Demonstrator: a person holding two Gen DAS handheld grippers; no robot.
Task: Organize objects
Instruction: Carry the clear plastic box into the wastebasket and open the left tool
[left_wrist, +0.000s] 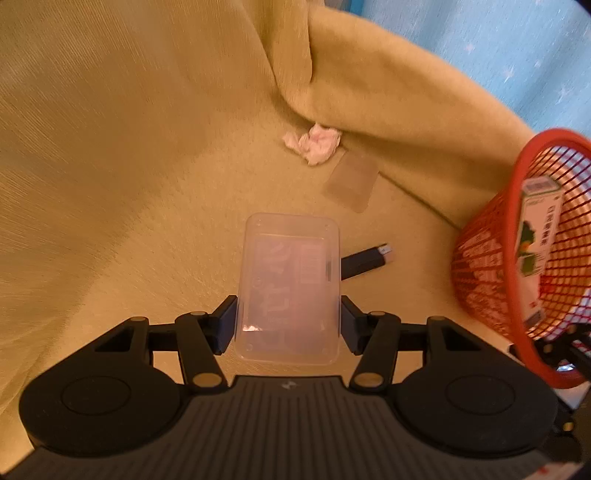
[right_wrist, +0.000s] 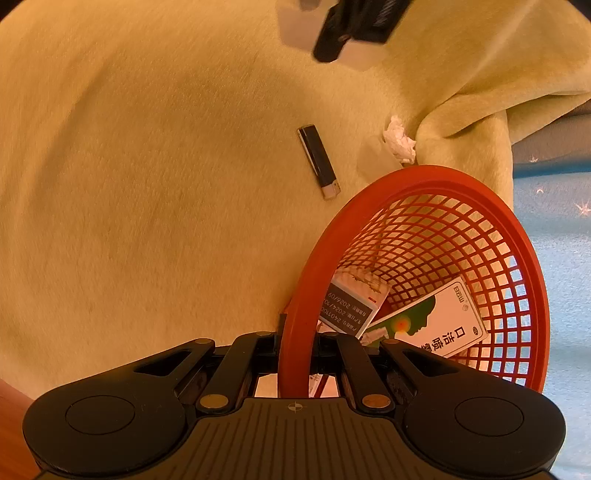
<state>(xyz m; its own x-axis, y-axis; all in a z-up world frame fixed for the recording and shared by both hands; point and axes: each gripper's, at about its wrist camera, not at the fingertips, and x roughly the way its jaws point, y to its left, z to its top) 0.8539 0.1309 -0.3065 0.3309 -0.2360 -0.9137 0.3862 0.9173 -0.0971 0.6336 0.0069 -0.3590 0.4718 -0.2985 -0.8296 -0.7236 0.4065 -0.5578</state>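
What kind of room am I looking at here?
Probably a living room or bedroom at home, though little of the room shows. A soft yellowish blanket covers the surface, with a crumpled tissue lying on it and a red mesh basket holding small boxes.

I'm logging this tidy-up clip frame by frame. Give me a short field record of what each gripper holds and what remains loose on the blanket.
left gripper: shut on clear plastic box
right gripper: shut on rim of red mesh basket
in basket: green-and-white carton, a second box
loose on blanket: black lighter, crumpled tissue, flat clear piece
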